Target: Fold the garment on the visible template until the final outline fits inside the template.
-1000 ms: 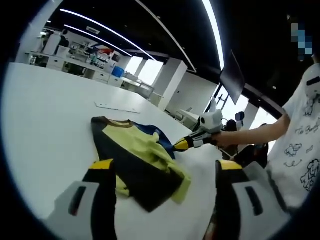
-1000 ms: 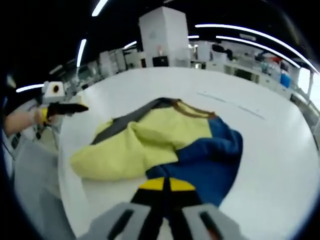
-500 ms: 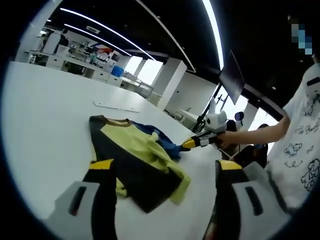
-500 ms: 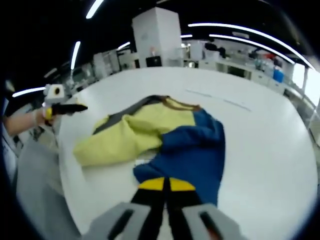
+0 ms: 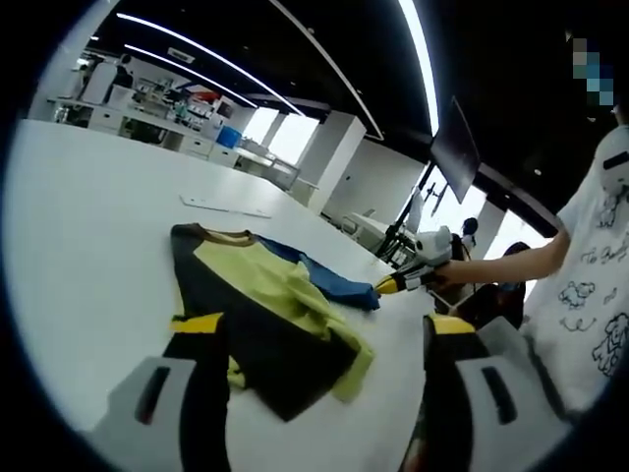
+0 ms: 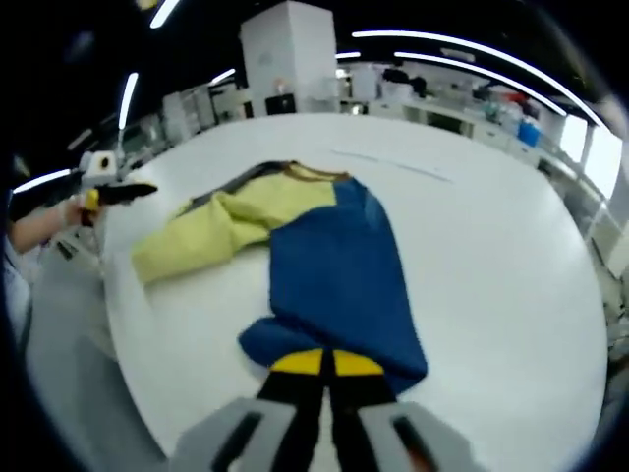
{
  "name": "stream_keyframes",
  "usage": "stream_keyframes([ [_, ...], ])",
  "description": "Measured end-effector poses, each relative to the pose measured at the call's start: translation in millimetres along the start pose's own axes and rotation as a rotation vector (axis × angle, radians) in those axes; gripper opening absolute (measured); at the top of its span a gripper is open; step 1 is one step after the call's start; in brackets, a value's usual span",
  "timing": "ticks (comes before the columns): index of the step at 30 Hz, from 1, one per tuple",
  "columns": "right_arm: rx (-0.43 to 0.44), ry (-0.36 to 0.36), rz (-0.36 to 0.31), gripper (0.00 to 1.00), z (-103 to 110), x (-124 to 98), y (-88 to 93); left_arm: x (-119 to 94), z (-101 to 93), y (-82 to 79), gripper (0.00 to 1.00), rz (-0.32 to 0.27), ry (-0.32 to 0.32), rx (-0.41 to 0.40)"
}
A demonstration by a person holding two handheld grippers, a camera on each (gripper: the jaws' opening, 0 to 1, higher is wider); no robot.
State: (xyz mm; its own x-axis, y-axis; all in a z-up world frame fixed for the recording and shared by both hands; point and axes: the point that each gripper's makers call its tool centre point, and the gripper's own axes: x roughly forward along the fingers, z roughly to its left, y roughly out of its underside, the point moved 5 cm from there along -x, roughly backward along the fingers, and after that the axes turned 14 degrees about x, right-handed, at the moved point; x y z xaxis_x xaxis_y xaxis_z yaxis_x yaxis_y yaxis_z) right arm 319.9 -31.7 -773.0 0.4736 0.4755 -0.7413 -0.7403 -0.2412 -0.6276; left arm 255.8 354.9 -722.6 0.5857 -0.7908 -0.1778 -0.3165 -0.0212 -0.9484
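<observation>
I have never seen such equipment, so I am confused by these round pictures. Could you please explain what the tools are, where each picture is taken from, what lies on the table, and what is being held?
No robot is here: a person holds a two-jaw hand tool in each hand, with a wide-angle camera on each. The left gripper view looks along the left gripper, whose grey jaws with yellow tips stand wide apart and hold nothing. Further off in that view you see the right gripper in the person's hand.

The right gripper view looks along the right gripper's own jaws, which are closed on the edge of the blue part of the shirt. The shirt, yellow, blue and dark grey, lies on a round white table, with the blue part stretched out towards that gripper. A thin pale line is on the table beyond the collar.
</observation>
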Motion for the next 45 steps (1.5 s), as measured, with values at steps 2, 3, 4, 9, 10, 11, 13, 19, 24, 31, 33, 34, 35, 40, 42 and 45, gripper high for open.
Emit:
stream_keyframes([
  [2, 0.006, 0.015, 0.004, 0.00, -11.0, -4.5, 1.9, 0.9, -0.2, 1.0, 0.78, 0.003, 0.000, -0.002],
  [3, 0.005, 0.025, 0.009, 0.00, -15.7, -7.1, 2.8, 1.3, 0.2, 1.7, 0.78, 0.005, 0.000, -0.003],
  [4, 0.007, 0.030, 0.009, 0.00, -16.7, -8.4, 3.5, 1.5, 0.3, 2.0, 0.78, 0.006, 0.000, -0.004],
  [9, 0.011, 0.061, 0.024, 0.00, -31.8, -17.7, 8.7, 2.2, 0.1, 2.4, 0.78, 0.007, -0.003, -0.008],
  [10, 0.008, 0.066, 0.029, 0.00, -33.7, -18.5, 9.9, 2.3, 0.0, 2.6, 0.78, 0.008, -0.003, -0.009],
  [11, 0.010, 0.068, 0.032, 0.00, -34.9, -19.3, 10.6, 2.3, 0.0, 2.8, 0.78, 0.009, -0.003, -0.009],
  [13, 0.025, 0.067, 0.028, 0.00, -38.4, -20.3, 11.7, 2.5, -0.2, 2.9, 0.78, 0.009, -0.002, -0.010],
  [19, 0.033, 0.055, 0.025, 0.00, -28.8, -13.5, 14.4, 3.7, -0.1, 3.6, 0.78, 0.013, 0.004, -0.009],
  [24, 0.045, 0.051, 0.022, 0.00, -27.6, -10.0, 16.1, 2.7, 0.1, 3.3, 0.78, 0.012, 0.005, -0.009],
  [31, 0.083, 0.056, -0.020, 0.15, -24.8, -16.0, 16.9, 0.6, 0.3, 4.9, 0.78, 0.012, 0.002, -0.014],
  [33, 0.084, 0.054, -0.040, 0.17, -23.7, -19.2, 18.8, 1.1, -0.3, 5.2, 0.78, 0.010, 0.004, -0.014],
  [34, 0.105, 0.059, -0.039, 0.18, -24.1, -20.7, 20.9, 1.4, -0.7, 5.5, 0.78, 0.010, 0.005, -0.015],
  [35, 0.107, 0.065, -0.033, 0.17, -24.5, -21.7, 22.6, 1.6, -0.9, 5.6, 0.78, 0.010, 0.005, -0.015],
  [40, 0.127, 0.082, -0.045, 0.15, -25.4, -30.0, 31.2, 2.8, -2.4, 6.6, 0.78, 0.009, 0.009, -0.016],
  [42, 0.144, 0.088, -0.037, 0.13, -29.4, -28.4, 32.1, 2.6, -2.0, 6.9, 0.78, 0.010, 0.010, -0.017],
  [45, 0.177, 0.087, -0.044, 0.12, -26.5, -27.5, 34.2, 2.7, -1.5, 6.3, 0.78, 0.008, 0.008, -0.017],
])
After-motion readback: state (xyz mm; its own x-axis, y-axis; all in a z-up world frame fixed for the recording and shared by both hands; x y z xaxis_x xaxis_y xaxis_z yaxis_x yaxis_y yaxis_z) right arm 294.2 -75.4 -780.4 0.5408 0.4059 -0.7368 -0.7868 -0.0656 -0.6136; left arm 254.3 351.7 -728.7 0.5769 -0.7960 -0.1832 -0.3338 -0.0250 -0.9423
